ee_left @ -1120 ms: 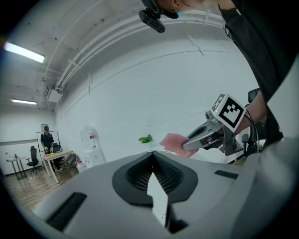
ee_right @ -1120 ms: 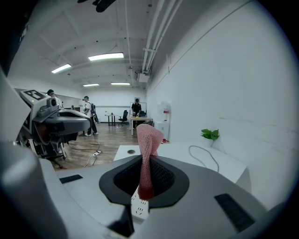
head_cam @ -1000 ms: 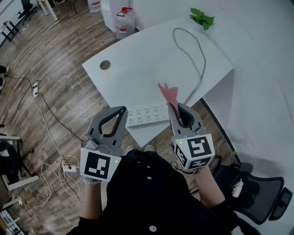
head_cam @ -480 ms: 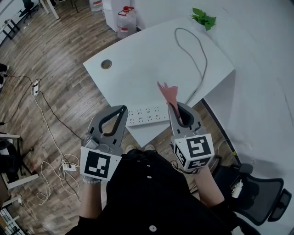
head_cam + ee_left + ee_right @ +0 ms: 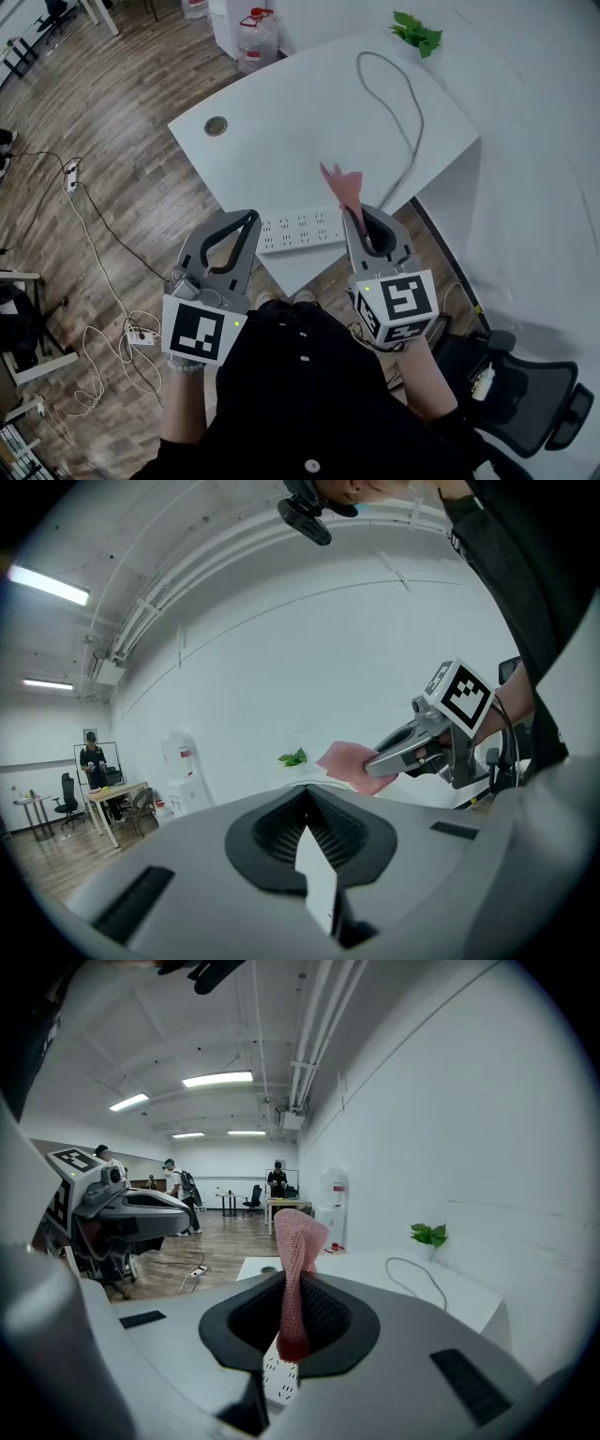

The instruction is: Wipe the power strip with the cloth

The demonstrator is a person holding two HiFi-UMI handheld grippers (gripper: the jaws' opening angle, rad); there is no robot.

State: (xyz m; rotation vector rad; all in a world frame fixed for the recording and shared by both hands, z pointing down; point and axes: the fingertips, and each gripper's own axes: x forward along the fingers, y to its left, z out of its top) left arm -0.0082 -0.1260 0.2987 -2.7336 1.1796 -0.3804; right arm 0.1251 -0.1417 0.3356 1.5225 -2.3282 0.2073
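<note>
Little has shifted; both grippers hover near the body as before. At the power strip's (image 5: 300, 230) nine o'clock, the left gripper (image 5: 246, 220) is closed and empty. At three o'clock, the right gripper (image 5: 360, 219) pinches the cloth (image 5: 342, 185). The strip lies on the table's (image 5: 309, 122) near edge, and wiping looks unstarted.

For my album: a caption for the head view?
Right gripper pinches pink cloth near the white power strip; left gripper shut, empty.

Power strip (image 5: 298, 232) on table (image 5: 300, 141), 6 o'clock edge. Plant (image 5: 413, 36) at 1, cable (image 5: 416, 117) 12 to 4, grommet (image 5: 216, 126) at 10. Cloth (image 5: 343, 187) in right gripper (image 5: 356, 216), over strip's 3 o'clock end; left gripper (image 5: 249, 219) at its 9.
</note>
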